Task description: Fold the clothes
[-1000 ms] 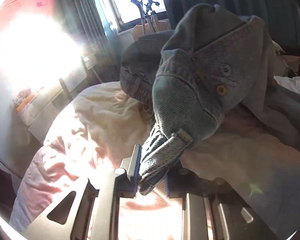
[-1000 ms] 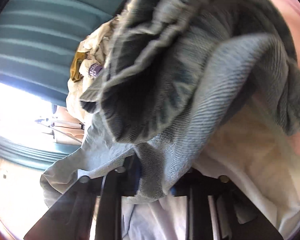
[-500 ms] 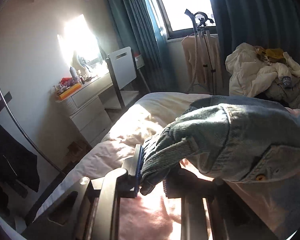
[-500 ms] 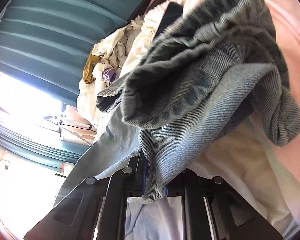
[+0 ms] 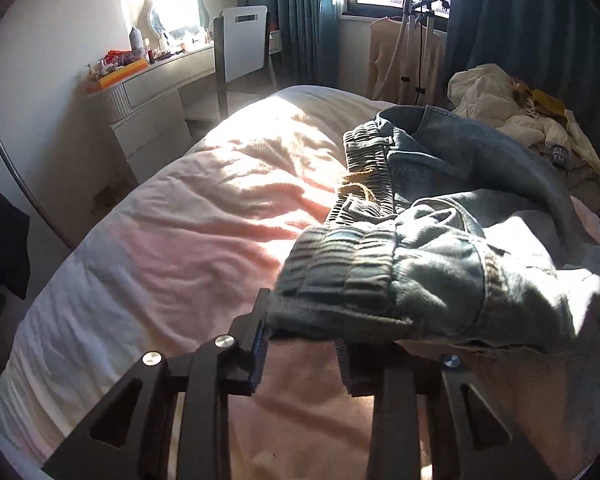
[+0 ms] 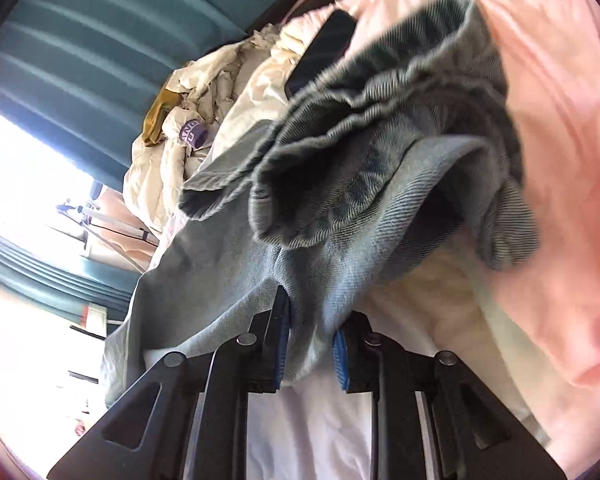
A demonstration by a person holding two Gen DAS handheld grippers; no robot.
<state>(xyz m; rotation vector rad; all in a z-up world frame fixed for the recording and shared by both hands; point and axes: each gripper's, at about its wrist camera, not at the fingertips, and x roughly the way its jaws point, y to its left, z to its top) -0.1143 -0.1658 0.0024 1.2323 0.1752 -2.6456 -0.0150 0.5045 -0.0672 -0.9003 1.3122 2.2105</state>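
Note:
A blue denim garment lies bunched on the pink bed cover. My left gripper stands open just below its ribbed waistband edge, which rests over the fingertips, with a wide gap between the blue pads. In the right wrist view the denim garment hangs in folds, and my right gripper has its blue pads parted around a fold that still lies between them.
A pile of cream and yellow clothes sits at the far right of the bed and also shows in the right wrist view. A dressing table, a chair and a garment steamer stand beyond the bed, by teal curtains.
Both grippers have lowered the denim garment onto the bed. The left jaws, earlier shut on the waistband, have opened. The right jaws have parted as well.

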